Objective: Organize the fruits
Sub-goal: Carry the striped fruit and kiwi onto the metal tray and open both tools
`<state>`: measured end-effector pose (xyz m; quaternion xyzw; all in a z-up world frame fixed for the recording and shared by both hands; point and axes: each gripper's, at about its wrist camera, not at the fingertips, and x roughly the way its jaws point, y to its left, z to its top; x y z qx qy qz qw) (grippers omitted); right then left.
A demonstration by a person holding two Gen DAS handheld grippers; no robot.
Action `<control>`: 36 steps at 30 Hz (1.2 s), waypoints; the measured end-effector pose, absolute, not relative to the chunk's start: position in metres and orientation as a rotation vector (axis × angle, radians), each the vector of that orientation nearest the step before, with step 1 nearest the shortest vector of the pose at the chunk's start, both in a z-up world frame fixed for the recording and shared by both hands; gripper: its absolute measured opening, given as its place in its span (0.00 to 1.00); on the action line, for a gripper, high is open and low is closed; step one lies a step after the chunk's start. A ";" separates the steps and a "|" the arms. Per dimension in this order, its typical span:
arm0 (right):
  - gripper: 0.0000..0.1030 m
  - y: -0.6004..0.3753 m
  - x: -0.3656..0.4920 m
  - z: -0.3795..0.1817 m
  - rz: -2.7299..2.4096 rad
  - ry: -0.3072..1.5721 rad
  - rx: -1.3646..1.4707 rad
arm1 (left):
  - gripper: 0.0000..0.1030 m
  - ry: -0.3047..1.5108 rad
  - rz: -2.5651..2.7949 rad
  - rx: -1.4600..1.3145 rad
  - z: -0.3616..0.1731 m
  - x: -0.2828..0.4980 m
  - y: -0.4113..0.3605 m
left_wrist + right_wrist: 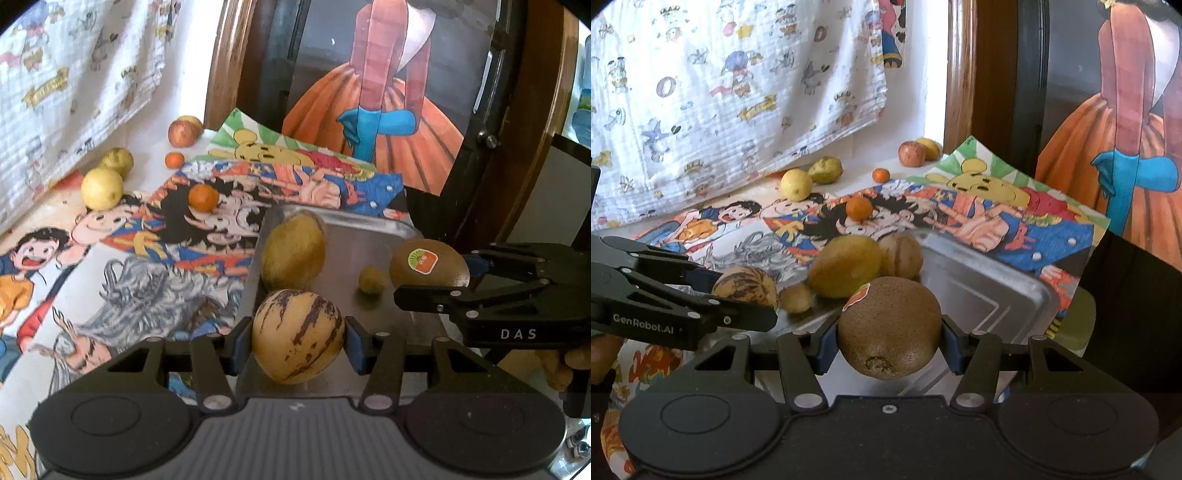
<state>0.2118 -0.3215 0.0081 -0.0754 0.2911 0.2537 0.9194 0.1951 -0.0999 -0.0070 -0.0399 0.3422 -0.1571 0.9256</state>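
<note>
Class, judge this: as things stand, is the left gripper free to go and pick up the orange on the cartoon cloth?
Probably not yet: the left gripper is shut on the striped melon. The orange itself lies uncovered.

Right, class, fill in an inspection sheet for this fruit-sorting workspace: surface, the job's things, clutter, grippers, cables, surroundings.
Surface: table under a cartoon-print cloth; metal tray on top.
Job's things: striped melon and kiwi held over the tray; yellow fruit, a walnut-like one and a small round one on the tray; two oranges, lemon, pear and apple loose on the table.
Clutter: nothing seen.
Grippers: left gripper shut on the melon; right gripper shut on the kiwi.
Cables: nothing seen.
Surroundings: printed curtain, wooden frame, painted figure.
</note>
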 end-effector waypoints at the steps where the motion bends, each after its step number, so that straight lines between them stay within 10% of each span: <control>1: 0.56 -0.321 0.211 0.006 0.522 0.604 -0.154 | 0.54 0.705 -0.323 -0.082 -0.008 0.194 -0.100; 36: 0.56 -0.314 0.222 -0.017 0.502 0.662 -0.122 | 0.55 0.727 -0.342 -0.081 -0.020 0.195 -0.102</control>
